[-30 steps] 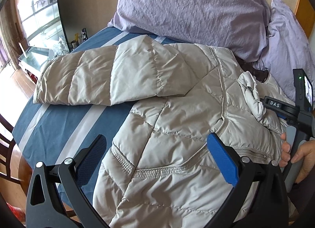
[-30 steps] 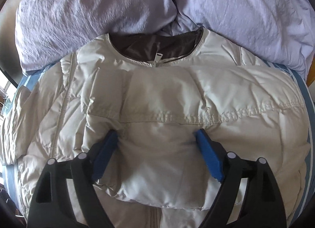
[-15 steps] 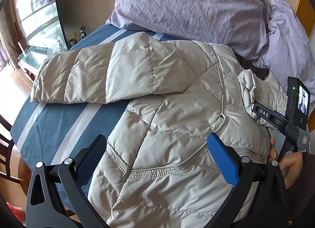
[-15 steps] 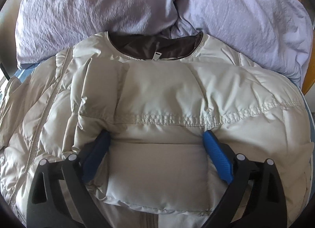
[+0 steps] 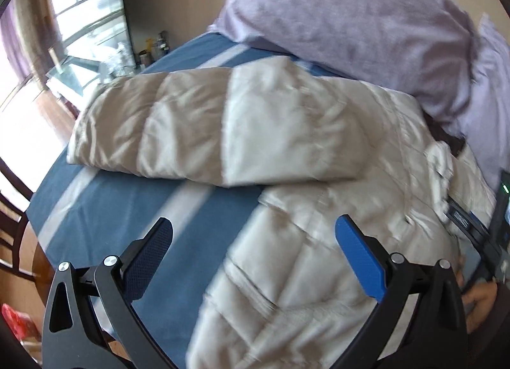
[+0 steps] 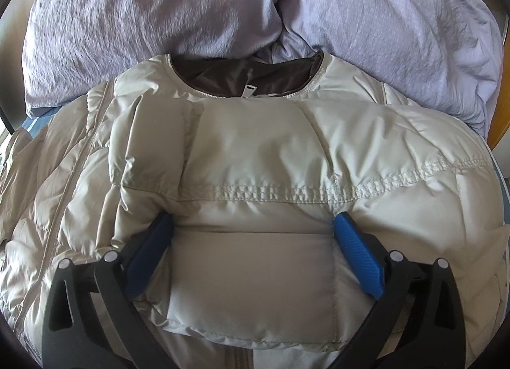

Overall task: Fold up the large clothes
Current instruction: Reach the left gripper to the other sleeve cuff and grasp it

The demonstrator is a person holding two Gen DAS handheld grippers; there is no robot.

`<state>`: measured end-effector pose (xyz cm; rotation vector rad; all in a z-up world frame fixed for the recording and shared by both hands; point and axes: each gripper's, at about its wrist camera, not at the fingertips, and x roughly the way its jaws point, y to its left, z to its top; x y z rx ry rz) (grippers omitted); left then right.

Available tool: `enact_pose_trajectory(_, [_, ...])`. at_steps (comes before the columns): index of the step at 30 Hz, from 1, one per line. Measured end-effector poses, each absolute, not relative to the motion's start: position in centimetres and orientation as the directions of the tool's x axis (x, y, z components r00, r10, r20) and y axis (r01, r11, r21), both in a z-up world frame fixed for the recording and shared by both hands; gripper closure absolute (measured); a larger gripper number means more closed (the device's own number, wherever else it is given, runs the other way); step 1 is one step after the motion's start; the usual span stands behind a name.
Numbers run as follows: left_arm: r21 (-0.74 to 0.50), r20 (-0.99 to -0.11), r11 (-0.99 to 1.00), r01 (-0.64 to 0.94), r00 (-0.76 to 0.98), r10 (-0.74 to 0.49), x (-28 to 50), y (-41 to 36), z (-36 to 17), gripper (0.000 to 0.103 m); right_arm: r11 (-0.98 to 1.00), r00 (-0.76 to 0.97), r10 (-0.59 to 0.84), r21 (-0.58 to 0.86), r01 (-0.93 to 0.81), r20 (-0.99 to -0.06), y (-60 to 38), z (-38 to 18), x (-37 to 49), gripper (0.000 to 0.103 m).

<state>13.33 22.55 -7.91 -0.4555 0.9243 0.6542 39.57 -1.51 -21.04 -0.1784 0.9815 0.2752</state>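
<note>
Right wrist view: two lilac pillows (image 6: 153, 18) press against the collar end of the beige puffer jacket (image 6: 287, 152), which lies on the striped blue bedspread (image 5: 105, 209) with its brown lining and zipper pull showing at the neck. One sleeve (image 6: 255, 267) is folded across the chest. At far right a strip of wooden frame (image 6: 497, 126) borders the bed. In the blurred left wrist view the other sleeve (image 5: 191, 126) stretches out flat toward the bed's left edge, with bare bedspread in front of it; beyond that edge are a glass cabinet and a chair.

The right gripper (image 6: 253, 238) has just been opening; its jaws now stand wide, straddling the folded sleeve's cuff, whose sides bulge against the pads (image 6: 353, 251). The left gripper (image 5: 255, 247) hangs wide open over the jacket's side edge, holding nothing.
</note>
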Motion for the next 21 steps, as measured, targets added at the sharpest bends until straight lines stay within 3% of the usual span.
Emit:
enact_pose_trajectory(11, [-0.173,-0.855,0.521,-0.836,0.390,0.341,11.0,32.9,-9.4,0.002,0.951,0.526,0.149,-0.025,-0.308,-0.837,-1.5,-21.1,39.5,0.002])
enact_pose_trajectory(21, [-0.280,-0.871,0.354,-0.892,0.391,0.296,9.2,37.2,-12.1,0.017,0.950,0.527,0.154,-0.022,-0.312,-0.836,-1.5,-21.1,39.5,0.002])
